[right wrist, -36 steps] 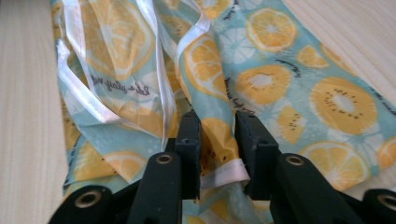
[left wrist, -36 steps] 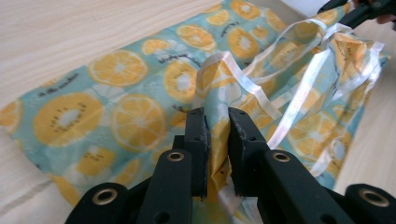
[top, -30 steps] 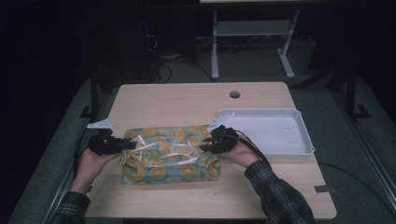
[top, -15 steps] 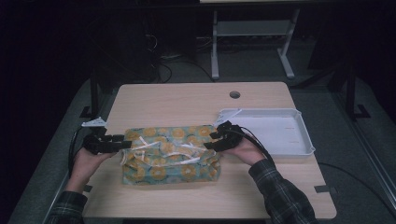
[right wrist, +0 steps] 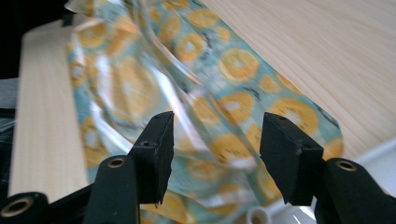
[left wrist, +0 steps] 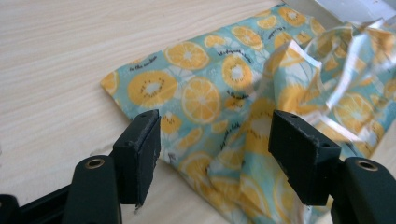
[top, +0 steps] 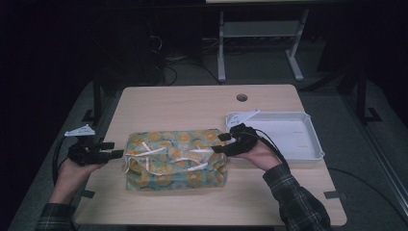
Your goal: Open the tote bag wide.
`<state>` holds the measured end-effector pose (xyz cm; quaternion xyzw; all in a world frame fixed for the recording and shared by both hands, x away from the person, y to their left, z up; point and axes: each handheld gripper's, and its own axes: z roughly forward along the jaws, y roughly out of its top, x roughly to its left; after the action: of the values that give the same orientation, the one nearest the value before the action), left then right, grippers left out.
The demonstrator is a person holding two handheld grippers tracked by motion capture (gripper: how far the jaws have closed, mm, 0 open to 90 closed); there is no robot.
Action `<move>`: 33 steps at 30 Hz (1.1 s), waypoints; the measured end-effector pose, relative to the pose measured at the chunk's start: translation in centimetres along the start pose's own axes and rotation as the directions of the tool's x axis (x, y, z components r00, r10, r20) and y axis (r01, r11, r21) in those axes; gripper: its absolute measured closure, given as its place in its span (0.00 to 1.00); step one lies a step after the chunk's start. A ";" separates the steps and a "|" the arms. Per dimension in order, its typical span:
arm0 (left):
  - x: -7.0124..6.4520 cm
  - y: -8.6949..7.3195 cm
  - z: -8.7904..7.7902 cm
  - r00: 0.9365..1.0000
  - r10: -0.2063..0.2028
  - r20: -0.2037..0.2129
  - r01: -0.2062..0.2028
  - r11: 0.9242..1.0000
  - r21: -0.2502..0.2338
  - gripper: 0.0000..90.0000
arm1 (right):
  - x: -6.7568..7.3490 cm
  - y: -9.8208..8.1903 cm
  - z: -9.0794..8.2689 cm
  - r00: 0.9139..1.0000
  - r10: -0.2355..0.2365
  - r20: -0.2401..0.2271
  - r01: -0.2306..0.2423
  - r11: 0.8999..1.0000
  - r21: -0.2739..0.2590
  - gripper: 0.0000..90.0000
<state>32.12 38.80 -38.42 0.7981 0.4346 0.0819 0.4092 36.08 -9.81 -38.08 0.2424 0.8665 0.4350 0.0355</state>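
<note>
A dim room surrounds our wooden table (top: pixel 192 103), where the orange-print bag (top: pixel 175 160) lies in the middle, a white tray (top: pixel 312 144) to its right. Our left gripper (top: pixel 114 149) and right gripper (top: pixel 217 143) have just been opening, and both now stand spread at the bag's ends, pinching nothing. We judge the glossy, crumpled film could slip or snag a pad if we close carelessly.

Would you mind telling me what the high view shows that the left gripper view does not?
High view alone: the white tray, the right gripper, the person's sleeves and the table's cable hole. Left gripper view alone: the left gripper up close, its jaws just opened, pads clear of the wrap. Shared: the orange-print bag lying on the wooden table.
</note>
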 end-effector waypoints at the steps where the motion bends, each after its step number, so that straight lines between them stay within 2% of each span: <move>1: -0.1 -0.2 -0.2 1.000 0.000 0.000 0.000 1.000 0.000 0.37 | 0.3 0.2 0.0 1.000 -0.006 -0.012 0.006 1.000 -0.003 0.48; 8: -0.4 -2.0 -0.9 1.000 -0.008 -0.009 0.008 1.000 0.026 0.37 | 2.4 1.3 0.7 0.995 -0.064 -0.077 0.064 0.998 -0.007 0.48; 10: -0.5 -2.6 -0.9 1.000 -0.013 -0.007 0.013 0.999 0.038 0.37 | 2.8 1.5 1.2 0.992 -0.095 -0.086 0.095 0.995 -0.001 0.48; 15: -0.9 -4.4 -0.8 1.000 -0.019 -0.002 0.019 0.997 0.075 0.37 | 3.8 2.0 2.6 0.987 -0.114 -0.117 0.117 0.993 0.014 0.49; 19: -1.2 -5.5 -0.6 1.000 -0.016 0.001 0.016 0.994 0.108 0.36 | 4.3 2.1 3.7 0.983 -0.148 -0.108 0.152 0.988 0.030 0.52; 22: -1.4 -5.7 -0.4 1.000 -0.007 0.008 0.006 0.993 0.117 0.36 | 4.5 2.1 4.5 0.982 -0.153 -0.107 0.158 0.986 0.043 0.59; 24: -1.5 -5.7 -0.3 1.000 -0.001 0.012 0.000 0.993 0.121 0.36 | 4.6 2.1 5.0 0.982 -0.158 -0.104 0.165 0.985 0.058 0.68; 28: -1.5 -5.7 -0.1 1.000 -0.006 0.012 0.004 0.993 0.122 0.36 | 4.3 2.1 5.5 0.984 -0.160 -0.077 0.166 0.984 0.072 0.96; 29: -1.5 -5.7 -0.1 1.000 -0.006 0.013 0.005 0.992 0.123 0.36 | 4.2 2.1 5.5 0.984 -0.165 -0.069 0.170 0.983 0.073 0.98; 33: -1.6 -5.7 0.1 1.000 -0.011 0.015 0.009 0.992 0.125 0.36 | 3.7 2.2 5.7 0.985 -0.158 -0.068 0.163 0.984 0.069 0.99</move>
<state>27.58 39.15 -42.21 0.8206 0.4396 0.0460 0.3622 35.21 -2.82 -39.36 0.1592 0.8994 0.4056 0.0344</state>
